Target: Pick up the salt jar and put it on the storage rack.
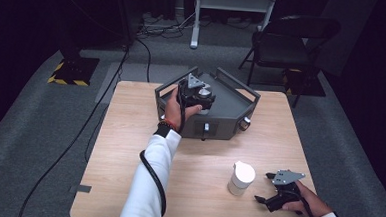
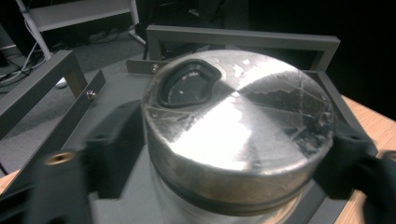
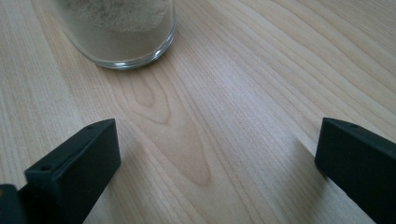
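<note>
Left gripper sits over the grey metal housing at the table's far edge, its jaws on either side of the round steel lid; I cannot tell whether the pads press on it. My right gripper rests on the table with jaws spread wide and empty, just beside the powder jar.

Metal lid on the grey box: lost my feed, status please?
Left gripper at the metal lid, jaws either side, grip unclear. Right gripper open, empty, resting on table by powder jar. Nothing in the way.
</note>
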The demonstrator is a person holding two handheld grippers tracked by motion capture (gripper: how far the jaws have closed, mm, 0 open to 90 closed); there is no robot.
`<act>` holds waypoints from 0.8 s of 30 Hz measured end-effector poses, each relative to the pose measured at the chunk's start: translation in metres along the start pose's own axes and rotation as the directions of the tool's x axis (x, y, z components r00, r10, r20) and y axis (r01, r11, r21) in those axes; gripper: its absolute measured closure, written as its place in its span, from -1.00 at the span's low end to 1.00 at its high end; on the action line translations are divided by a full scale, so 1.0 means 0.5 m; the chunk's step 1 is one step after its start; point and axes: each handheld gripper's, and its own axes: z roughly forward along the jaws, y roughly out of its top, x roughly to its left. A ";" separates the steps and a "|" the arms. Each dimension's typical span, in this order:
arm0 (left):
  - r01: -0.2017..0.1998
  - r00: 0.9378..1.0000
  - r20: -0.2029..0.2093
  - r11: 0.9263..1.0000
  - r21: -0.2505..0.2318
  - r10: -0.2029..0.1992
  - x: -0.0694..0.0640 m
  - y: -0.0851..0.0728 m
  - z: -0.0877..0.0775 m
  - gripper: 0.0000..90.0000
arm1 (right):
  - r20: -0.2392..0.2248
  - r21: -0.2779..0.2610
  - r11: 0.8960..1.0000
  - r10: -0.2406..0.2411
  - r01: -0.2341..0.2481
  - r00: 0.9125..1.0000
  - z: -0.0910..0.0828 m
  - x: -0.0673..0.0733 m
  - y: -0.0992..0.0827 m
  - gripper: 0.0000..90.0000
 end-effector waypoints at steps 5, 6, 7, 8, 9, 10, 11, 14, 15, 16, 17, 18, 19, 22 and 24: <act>-0.043 0.998 -0.040 0.999 0.004 0.044 -0.014 0.004 -0.013 -0.95 | 0.000 0.000 1.000 0.000 0.000 1.000 0.000 0.000 0.000 -1.00; -0.050 0.998 -0.044 0.999 0.005 0.050 -0.015 0.007 -0.018 -0.97 | 0.000 0.000 1.000 0.000 0.000 1.000 0.000 0.000 0.000 -1.00; -0.056 0.998 -0.043 0.998 0.009 0.056 -0.015 0.010 -0.022 -0.98 | 0.000 0.000 1.000 0.000 0.000 1.000 0.000 0.000 0.000 -1.00; -0.066 0.997 -0.044 0.998 0.015 0.066 -0.017 0.015 -0.026 -0.98 | 0.000 0.000 1.000 0.000 0.000 1.000 0.000 0.000 0.000 -1.00; -0.083 0.995 -0.047 0.996 0.021 0.084 -0.020 0.019 -0.031 -0.98 | 0.000 0.000 1.000 0.000 0.000 1.000 0.000 0.000 0.000 -1.00; -0.100 0.994 -0.051 0.995 0.025 0.101 -0.023 0.023 -0.037 -0.99 | 0.000 0.000 1.000 0.000 0.000 1.000 0.000 0.000 0.000 -1.00; -0.109 0.992 -0.054 0.994 0.024 0.110 -0.026 0.026 -0.043 -0.99 | 0.000 0.000 1.000 0.000 0.000 1.000 0.000 0.000 0.000 -1.00; -0.117 0.992 -0.048 0.993 0.005 0.117 -0.027 0.031 -0.063 -0.99 | 0.000 0.000 1.000 -0.001 0.001 1.000 0.000 0.000 0.000 -1.00; -0.121 0.991 -0.048 0.993 0.001 0.121 -0.029 0.033 -0.068 -0.99 | 0.000 0.000 1.000 0.000 0.000 1.000 0.000 0.000 0.000 -1.00; -0.128 0.991 -0.050 0.992 0.001 0.128 -0.031 0.034 -0.073 -0.99 | 0.000 0.000 1.000 0.000 0.000 1.000 0.000 0.000 0.000 -1.00; -0.138 0.989 -0.048 0.990 0.003 0.138 -0.034 0.036 -0.078 -0.99 | 0.000 0.000 1.000 0.000 0.000 1.000 0.000 0.000 0.000 -1.00; -0.150 0.988 -0.046 0.989 0.016 0.150 -0.037 0.041 -0.084 -0.99 | 0.000 0.000 1.000 0.000 0.000 1.000 0.000 0.000 0.000 -1.00; -0.155 0.987 -0.046 0.988 0.027 0.156 -0.039 0.045 -0.087 -0.99 | 0.000 0.000 1.000 0.000 0.000 1.000 0.000 0.000 0.000 -1.00; -0.180 0.982 -0.049 0.983 0.030 0.181 -0.046 0.045 -0.102 -0.99 | 0.000 0.000 1.000 0.000 0.000 1.000 0.000 0.000 0.000 -1.00; -0.179 0.983 -0.044 0.984 0.026 0.180 -0.046 0.045 -0.111 -0.99 | 0.000 0.000 1.000 0.000 0.000 1.000 0.000 0.000 0.000 -1.00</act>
